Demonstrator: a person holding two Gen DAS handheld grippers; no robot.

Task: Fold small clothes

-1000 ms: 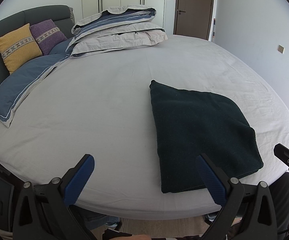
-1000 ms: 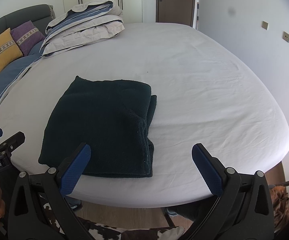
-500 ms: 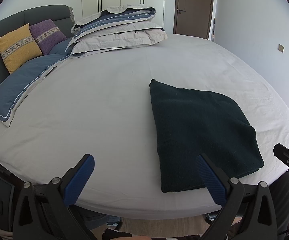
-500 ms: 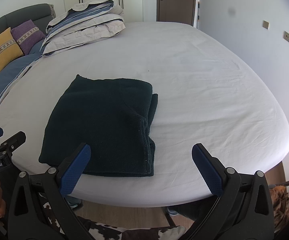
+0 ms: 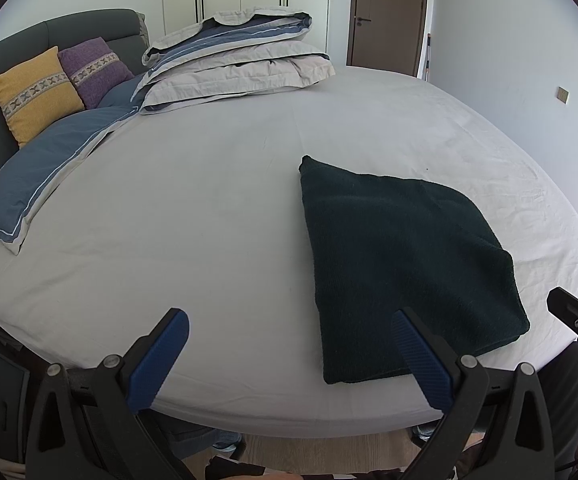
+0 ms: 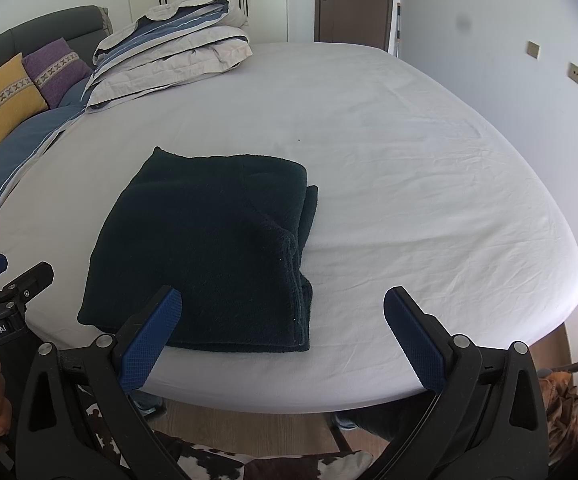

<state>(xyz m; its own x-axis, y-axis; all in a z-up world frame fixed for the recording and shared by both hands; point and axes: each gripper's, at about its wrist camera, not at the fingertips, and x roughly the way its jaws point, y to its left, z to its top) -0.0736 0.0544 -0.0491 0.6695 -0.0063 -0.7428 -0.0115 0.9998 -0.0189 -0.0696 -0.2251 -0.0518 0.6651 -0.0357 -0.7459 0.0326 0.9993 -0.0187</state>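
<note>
A dark green garment [image 5: 401,256] lies folded into a thick rectangle on the white bed sheet [image 5: 193,216], near the bed's front edge. It also shows in the right wrist view [image 6: 209,248], with stacked layers along its right side. My left gripper [image 5: 289,358] is open and empty, held off the front edge, left of the garment. My right gripper [image 6: 283,338] is open and empty, at the garment's near right corner, not touching it. Each gripper shows at the edge of the other's view.
A folded grey and blue duvet [image 5: 233,64] lies at the far left of the bed. Yellow [image 5: 33,92] and purple [image 5: 95,68] cushions and a blue pillow [image 5: 45,172] line the dark headboard. A wall with sockets runs along the right; a door [image 5: 387,16] stands behind.
Almost nothing has changed. Both grippers stay open at the bed's front edge and the folded garment has not moved.
</note>
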